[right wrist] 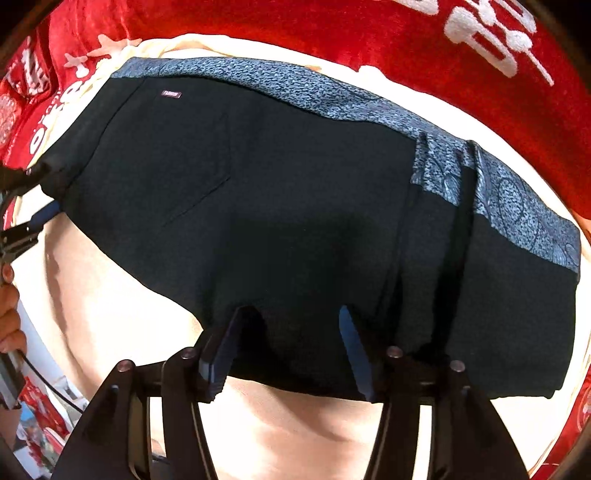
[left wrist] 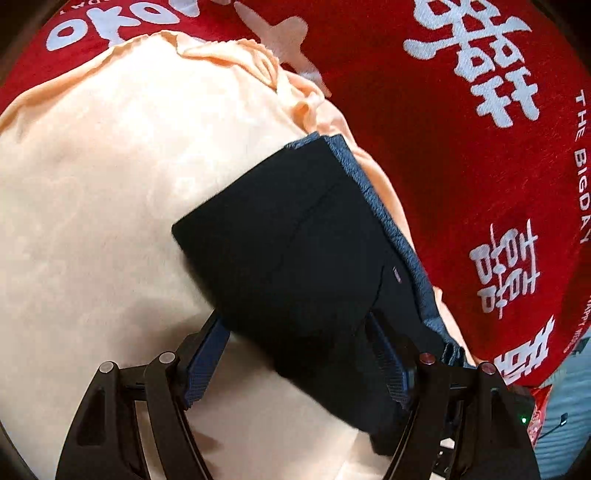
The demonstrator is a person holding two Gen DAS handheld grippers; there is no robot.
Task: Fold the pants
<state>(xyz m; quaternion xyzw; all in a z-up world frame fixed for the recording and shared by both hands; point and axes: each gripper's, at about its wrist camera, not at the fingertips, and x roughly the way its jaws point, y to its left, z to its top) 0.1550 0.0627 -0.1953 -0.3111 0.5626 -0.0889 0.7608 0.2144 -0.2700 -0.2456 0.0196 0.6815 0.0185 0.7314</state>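
Observation:
The dark navy pants point(left wrist: 295, 240) with a blue patterned waistband point(left wrist: 388, 218) lie folded into a compact rectangle on a peach cloth point(left wrist: 110, 184). My left gripper point(left wrist: 295, 325) is open, its fingers straddling the near edge of the folded pants. In the right wrist view the pants point(right wrist: 277, 203) fill the middle, waistband point(right wrist: 332, 96) along the far side, a small label point(right wrist: 171, 94) near the far left corner. My right gripper point(right wrist: 291, 317) is open, its fingertips over the near edge of the pants. The left gripper point(right wrist: 33, 221) shows at that view's left edge.
A red blanket with white characters point(left wrist: 480, 110) lies under the peach cloth and surrounds it, and also shows in the right wrist view point(right wrist: 369, 33). The peach cloth point(right wrist: 110, 314) spreads around the pants. A hand point(right wrist: 9, 325) and cables show at the left edge.

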